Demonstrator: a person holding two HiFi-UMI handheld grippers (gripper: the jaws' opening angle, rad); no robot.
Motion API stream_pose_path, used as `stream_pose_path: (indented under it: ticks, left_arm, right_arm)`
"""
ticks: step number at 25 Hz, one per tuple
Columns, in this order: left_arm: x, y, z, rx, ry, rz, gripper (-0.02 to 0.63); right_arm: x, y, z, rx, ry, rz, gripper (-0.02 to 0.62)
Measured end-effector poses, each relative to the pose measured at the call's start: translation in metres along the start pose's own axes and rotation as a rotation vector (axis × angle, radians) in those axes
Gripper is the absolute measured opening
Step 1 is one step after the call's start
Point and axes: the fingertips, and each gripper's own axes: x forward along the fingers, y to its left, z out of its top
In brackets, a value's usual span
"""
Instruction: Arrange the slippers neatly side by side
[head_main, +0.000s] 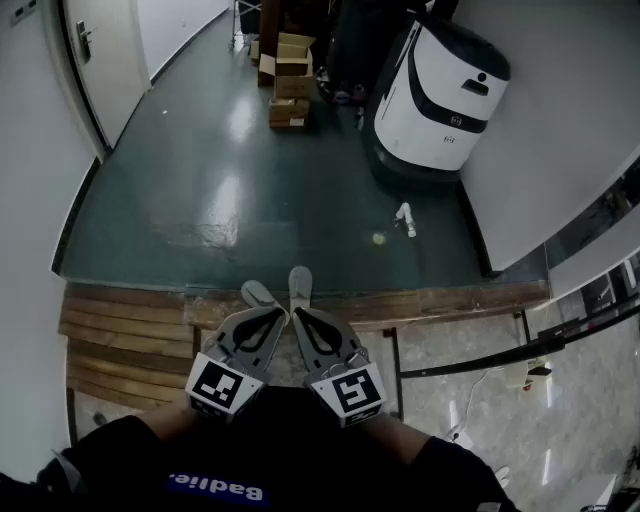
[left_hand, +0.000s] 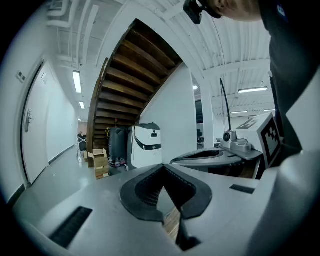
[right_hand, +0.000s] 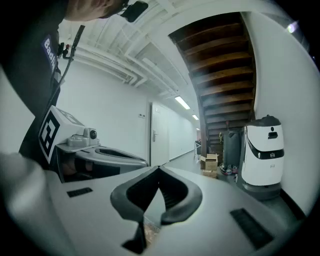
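My two grippers are held close to my body and point forward over a wooden step (head_main: 130, 340). The left gripper (head_main: 258, 293) is shut, its pads meeting at the tip with nothing between them (left_hand: 162, 167). Beside it, the right gripper (head_main: 299, 283) is shut and empty as well (right_hand: 159, 169). Far down the corridor, small pink and purple footwear (head_main: 345, 92) lies on the dark floor by a black bin; it is also visible from the left gripper (left_hand: 118, 161) and the right gripper (right_hand: 226, 168). It is too small to tell how the pieces lie.
A large white machine (head_main: 440, 85) stands at the right wall. Stacked cardboard boxes (head_main: 290, 80) sit at the corridor's far end, under a wooden staircase (left_hand: 130, 75). A white door (head_main: 95, 50) is on the left. A small white object (head_main: 405, 218) lies on the green floor.
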Motion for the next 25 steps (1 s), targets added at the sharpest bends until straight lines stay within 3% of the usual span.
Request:
stream_pose_path:
  ticks: [16,25]
  left_arm:
    - [-0.001,0.001,-0.005,-0.011,0.009,0.000,0.002]
    - [0.005,-0.002,-0.012,-0.021,0.036,0.008,0.002]
  right_arm:
    - [0.001,0.002,-0.005,0.011,0.008,0.000,-0.003]
    - [0.001,-0.007,-0.014,0.068,0.013,0.008,-0.003]
